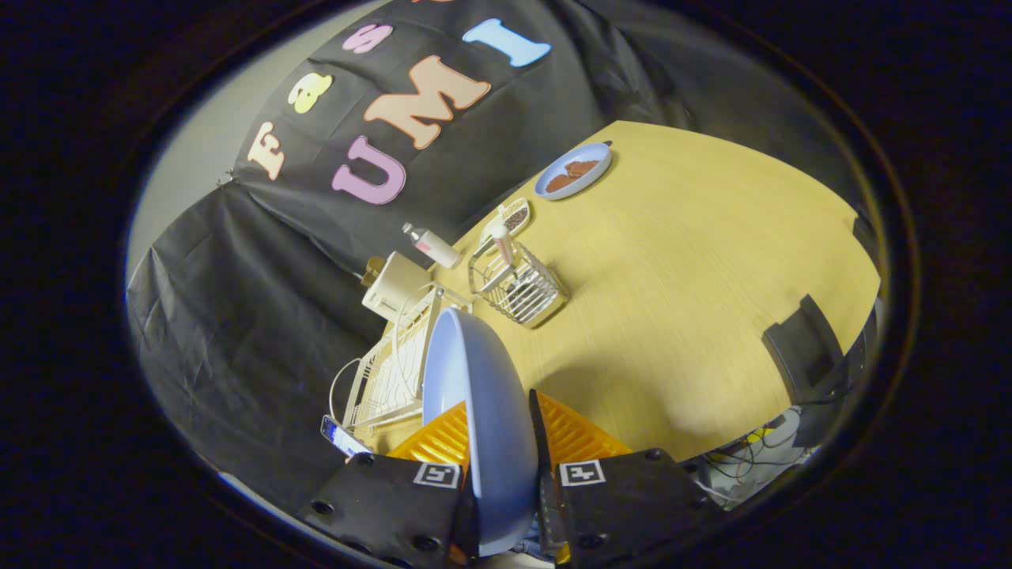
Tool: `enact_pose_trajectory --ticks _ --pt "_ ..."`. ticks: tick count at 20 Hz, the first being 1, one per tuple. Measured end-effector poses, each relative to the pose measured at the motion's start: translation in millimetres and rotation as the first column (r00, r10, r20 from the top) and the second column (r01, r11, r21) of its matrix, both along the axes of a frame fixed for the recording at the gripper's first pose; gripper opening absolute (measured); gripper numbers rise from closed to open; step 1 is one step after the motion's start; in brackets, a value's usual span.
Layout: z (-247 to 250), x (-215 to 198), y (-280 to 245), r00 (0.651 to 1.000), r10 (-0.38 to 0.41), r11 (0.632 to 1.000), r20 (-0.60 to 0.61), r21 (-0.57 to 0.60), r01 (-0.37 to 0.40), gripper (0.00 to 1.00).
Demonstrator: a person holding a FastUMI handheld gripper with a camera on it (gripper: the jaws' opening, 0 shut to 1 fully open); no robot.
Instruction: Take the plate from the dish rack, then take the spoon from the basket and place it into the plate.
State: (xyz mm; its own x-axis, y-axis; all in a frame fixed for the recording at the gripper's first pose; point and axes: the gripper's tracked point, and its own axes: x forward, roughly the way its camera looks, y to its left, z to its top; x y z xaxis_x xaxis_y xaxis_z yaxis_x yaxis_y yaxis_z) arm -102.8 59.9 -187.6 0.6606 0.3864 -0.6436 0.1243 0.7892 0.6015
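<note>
- a white wire dish rack (pixel 387 379) is seen at the left, on the desk's edge close to the black cloth wall, with a pale boxy appliance (pixel 393 284) and a small bottle (pixel 432 246) lying just beyond it
- the plate (pixel 482 419), a pale blue one, is held on edge between the fingers of the hand-held gripper (pixel 506 482); both fingers are pressed on its rim, so it is judged to be gripped and already lifted clear of the rack, just beside it
- the plate is judged stiff, smooth and likely slippery, possibly breakable; a pinch at the rim alone leaves much weight hanging ahead of the fingers, so tilting or sliding out could be expected if it is swung quickly
- a wire basket (pixel 518 288) stands beyond the plate, well apart from it, with the spoon (pixel 504 243) upright inside, its handle sticking up; the spoon is judged light and rigid, best taken by the exposed handle
- a small dish of dark bits (pixel 515 216) lies just behind the basket
- a second blue plate with brown food (pixel 574 170) rests further on, near the far edge
- the desk (pixel 696 284) is a pale wood-grain surface, flat and bare to the right, where room for setting the plate down is judged ample
- a dark chair (pixel 802 356) and loose cables (pixel 751 458) are seen past the right edge
</note>
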Motion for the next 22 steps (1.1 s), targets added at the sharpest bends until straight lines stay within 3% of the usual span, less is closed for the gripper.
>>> enact_pose_trajectory --ticks 3,9,22 --pt "-20.3 0.5 -18.4 0.997 -0.071 0.996 -0.006 0.056 0.071 0.31" --pt "-66.7 9.1 -56.4 0.978 -0.197 0.978 -0.074 0.061 0.202 0.31" --pt "-85.1 34.2 -43.5 0.976 -0.183 0.974 -0.114 0.111 0.196 0.31"
